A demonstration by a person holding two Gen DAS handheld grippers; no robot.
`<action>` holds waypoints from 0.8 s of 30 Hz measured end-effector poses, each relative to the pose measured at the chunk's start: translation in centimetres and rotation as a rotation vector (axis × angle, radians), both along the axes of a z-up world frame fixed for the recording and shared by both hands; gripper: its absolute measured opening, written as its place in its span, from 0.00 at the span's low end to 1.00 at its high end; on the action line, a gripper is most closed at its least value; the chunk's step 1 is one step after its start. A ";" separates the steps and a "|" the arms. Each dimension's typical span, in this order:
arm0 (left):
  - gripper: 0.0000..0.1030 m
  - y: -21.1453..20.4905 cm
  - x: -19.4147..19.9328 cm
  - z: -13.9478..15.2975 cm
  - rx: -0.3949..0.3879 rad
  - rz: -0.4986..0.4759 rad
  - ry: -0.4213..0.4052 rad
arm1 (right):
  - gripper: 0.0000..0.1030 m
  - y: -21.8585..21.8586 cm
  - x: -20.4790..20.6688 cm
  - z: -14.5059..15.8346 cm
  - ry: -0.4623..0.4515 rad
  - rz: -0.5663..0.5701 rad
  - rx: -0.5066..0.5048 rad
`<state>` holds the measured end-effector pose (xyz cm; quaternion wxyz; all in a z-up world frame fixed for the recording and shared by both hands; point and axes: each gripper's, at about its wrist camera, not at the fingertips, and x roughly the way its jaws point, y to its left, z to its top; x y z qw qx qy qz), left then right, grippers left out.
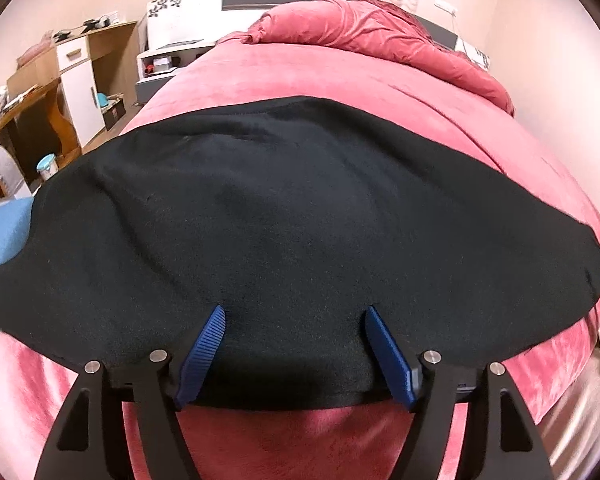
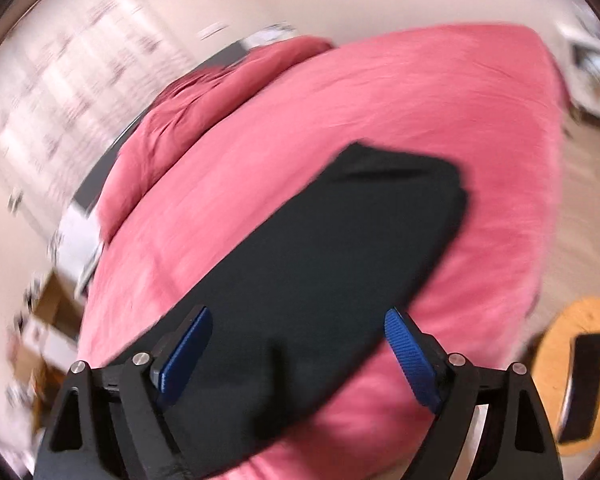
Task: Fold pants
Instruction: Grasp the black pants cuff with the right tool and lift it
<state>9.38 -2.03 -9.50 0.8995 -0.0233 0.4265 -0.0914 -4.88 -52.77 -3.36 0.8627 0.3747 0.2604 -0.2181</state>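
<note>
Black pants lie spread flat across a pink bed. My left gripper is open, its blue pads resting over the near edge of the pants, holding nothing. In the blurred right wrist view the pants run as a long dark strip away across the bed. My right gripper is open above the near end of the pants, its blue pads wide apart and empty.
A bunched pink quilt lies at the head of the bed. A wooden desk and white cabinet stand left. A blue cloth lies at the left edge. An orange rug with a dark object is on the floor at the right.
</note>
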 end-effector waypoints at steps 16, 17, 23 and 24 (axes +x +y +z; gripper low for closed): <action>0.80 0.0 -0.2 -0.1 -0.023 -0.002 -0.007 | 0.74 -11.9 -3.1 -4.7 -0.156 -0.045 0.121; 0.81 -0.1 -0.2 -0.1 -0.023 -0.004 -0.006 | 0.73 -12.0 -2.9 -4.6 -0.152 -0.042 0.111; 0.81 -0.4 0.0 0.0 -0.015 -0.003 -0.001 | 0.42 -12.4 -0.2 -4.9 -0.143 -0.029 0.152; 0.81 -0.4 0.0 0.0 -0.012 -0.003 0.001 | 0.38 -12.6 -0.2 -5.0 -0.152 -0.033 0.178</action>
